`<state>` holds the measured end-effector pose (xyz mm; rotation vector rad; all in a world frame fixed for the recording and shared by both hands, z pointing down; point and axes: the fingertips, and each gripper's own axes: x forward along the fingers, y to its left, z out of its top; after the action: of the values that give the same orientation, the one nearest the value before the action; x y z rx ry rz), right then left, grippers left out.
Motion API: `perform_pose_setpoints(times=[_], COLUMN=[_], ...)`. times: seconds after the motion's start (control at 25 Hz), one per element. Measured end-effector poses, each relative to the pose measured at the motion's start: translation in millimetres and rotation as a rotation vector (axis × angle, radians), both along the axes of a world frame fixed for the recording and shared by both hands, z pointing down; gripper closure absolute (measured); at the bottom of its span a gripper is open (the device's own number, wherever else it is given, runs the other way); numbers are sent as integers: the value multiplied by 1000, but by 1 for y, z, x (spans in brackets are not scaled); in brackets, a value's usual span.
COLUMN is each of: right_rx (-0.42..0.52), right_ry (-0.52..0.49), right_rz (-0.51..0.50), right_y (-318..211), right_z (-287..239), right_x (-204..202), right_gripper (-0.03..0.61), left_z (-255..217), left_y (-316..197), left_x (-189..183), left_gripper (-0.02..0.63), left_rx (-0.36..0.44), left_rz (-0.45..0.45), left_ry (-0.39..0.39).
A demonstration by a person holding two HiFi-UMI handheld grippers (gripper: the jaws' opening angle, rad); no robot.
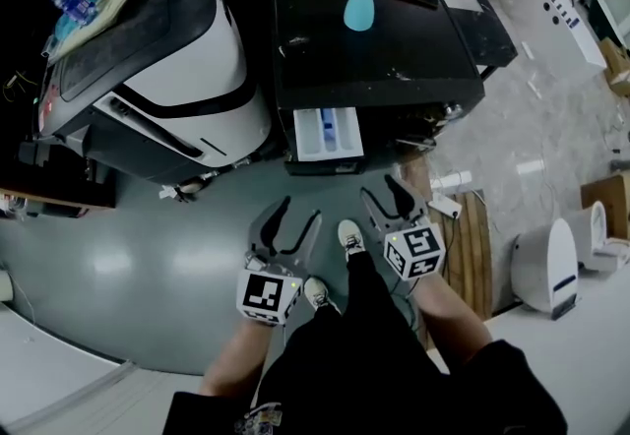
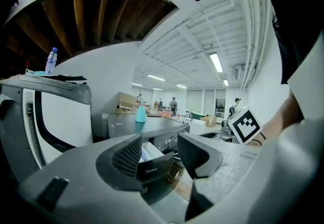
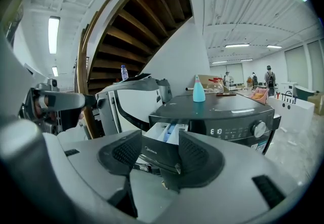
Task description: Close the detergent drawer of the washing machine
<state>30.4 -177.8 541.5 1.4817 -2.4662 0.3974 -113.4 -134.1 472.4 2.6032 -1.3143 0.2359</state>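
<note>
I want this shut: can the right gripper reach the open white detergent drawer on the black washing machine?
Probably yes. The right gripper, jaws apart and empty, faces the pulled-out white detergent drawer of the black washing machine, and nothing shows in the gap between them.

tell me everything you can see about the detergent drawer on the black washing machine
The white plastic detergent drawer is pulled out level from the front of the black washing machine, left of its control panel. Walls split it into compartments, with a blue insert near the middle. Its front panel is dark with small pale lettering. Nothing touches it: the left gripper and right gripper sit short of it, jaws apart.
</note>
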Motion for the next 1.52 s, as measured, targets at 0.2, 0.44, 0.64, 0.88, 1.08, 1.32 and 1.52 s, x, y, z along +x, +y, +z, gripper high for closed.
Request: perform_pose_setpoints(times=[0.2, 0.44, 0.64, 0.88, 1.08, 1.32, 1.52], right_rx=[-48, -116, -151, -160, -159, -144, -141], right_ry=[15, 16, 16, 7, 1, 3, -3], right_rz=[-5, -2, 11, -22, -35, -23, -14], right_y=[-27, -52, -70, -74, -76, -93, -113], right_z=[32, 67, 91, 101, 103, 101, 99], right_x=[5, 5, 5, -4, -4, -2, -4], right_gripper=[353, 357, 376, 410, 422, 427, 433], left_z=[28, 57, 69, 77, 82, 82, 79], left_y=[-28, -54, -70, -80, -86, -89, -93], left_x=[5, 9, 10, 10, 13, 21, 24], left_gripper=[408, 408, 408, 408, 408, 408, 408], left_rx=[-1, -36, -59, -83, -97, -95, -93], left_rz=[-4, -22, -27, -30, -24, -7, -7], left_ry=[-54, -79, -77, -65, -57, -53, -48])
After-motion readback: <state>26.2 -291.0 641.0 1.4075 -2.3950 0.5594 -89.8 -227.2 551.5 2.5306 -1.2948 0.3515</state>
